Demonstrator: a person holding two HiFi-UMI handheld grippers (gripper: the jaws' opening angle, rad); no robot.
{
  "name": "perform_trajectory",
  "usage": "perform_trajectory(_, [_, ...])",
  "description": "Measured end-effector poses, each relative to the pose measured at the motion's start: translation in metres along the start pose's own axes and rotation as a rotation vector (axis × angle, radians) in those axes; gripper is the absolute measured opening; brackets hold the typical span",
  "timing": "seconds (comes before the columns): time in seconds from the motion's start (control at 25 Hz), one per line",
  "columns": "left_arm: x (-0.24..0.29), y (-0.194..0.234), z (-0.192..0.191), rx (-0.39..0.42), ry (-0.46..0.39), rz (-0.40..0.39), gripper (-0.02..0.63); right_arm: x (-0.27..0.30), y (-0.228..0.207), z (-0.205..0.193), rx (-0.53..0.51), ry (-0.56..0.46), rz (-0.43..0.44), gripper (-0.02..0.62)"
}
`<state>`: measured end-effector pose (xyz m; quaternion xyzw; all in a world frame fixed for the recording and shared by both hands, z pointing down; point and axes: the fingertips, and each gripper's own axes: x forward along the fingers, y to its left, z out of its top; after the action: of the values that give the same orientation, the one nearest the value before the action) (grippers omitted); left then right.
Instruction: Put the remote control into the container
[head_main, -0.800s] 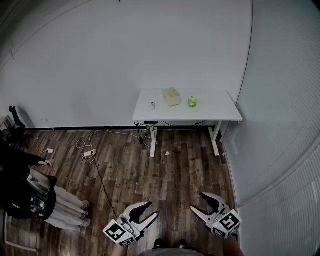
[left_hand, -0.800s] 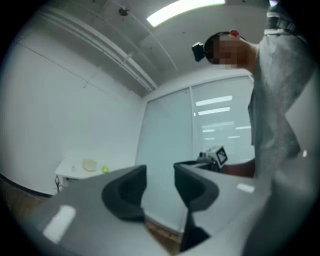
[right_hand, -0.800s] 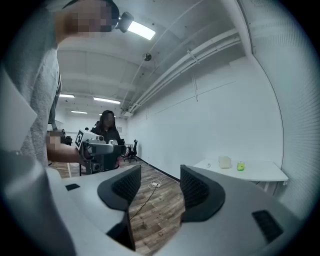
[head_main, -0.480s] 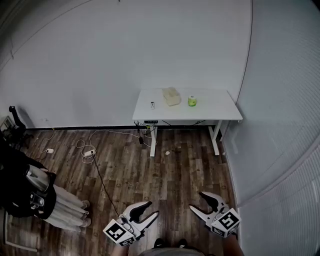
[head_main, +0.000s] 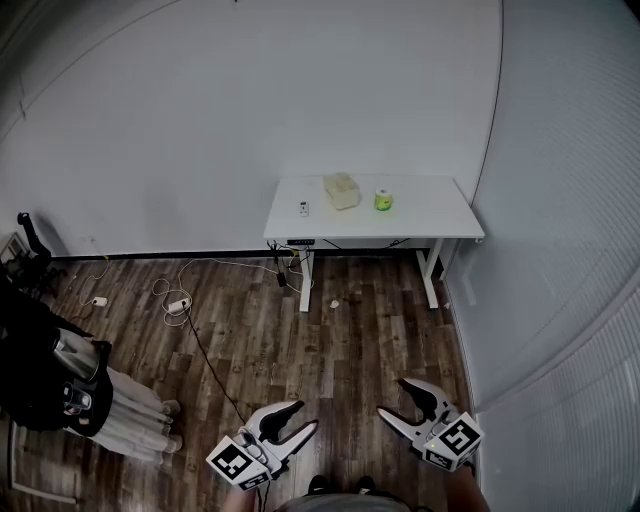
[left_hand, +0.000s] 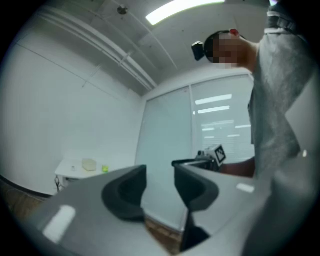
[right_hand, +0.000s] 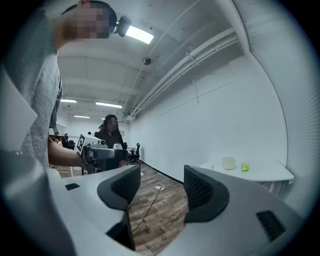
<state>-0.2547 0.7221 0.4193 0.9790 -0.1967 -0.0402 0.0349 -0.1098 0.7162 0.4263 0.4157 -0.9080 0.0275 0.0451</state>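
Note:
Far across the room a white table (head_main: 430, 215) carries the small white remote control (head_main: 305, 209), a beige container (head_main: 342, 191) and a green cup (head_main: 383, 200). Both grippers hang low over the wooden floor, well short of the table. My left gripper (head_main: 298, 420) has its jaws drawn close, only a narrow gap between them and nothing in it. My right gripper (head_main: 400, 405) stands open and empty. The right gripper view shows the container (right_hand: 229, 163) and green cup (right_hand: 245, 166) small in the distance. The left gripper view shows the same container (left_hand: 89, 164) far off.
A person in black with light trousers (head_main: 60, 390) stands at the left. Cables and a power strip (head_main: 178, 306) lie on the floor between me and the table. An office chair (head_main: 30, 240) is by the left wall. A frosted glass wall (head_main: 560, 250) runs along the right.
The grippers have barely shifted. The person at the left has drawn an arm in. The table sits slightly higher in the head view.

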Motion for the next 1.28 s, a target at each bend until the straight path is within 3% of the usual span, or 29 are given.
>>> perform_trajectory(0.8, [0.057,-0.024,0.010,0.085,0.042,-0.042,0.160,-0.011,-0.016,0.003,-0.141,0.025,0.083,0.258])
perform_trajectory(1.28, [0.079,-0.043,0.009,0.096,0.043,-0.028,0.160,-0.025,-0.019,0.001,-0.138,0.023,0.137,0.258])
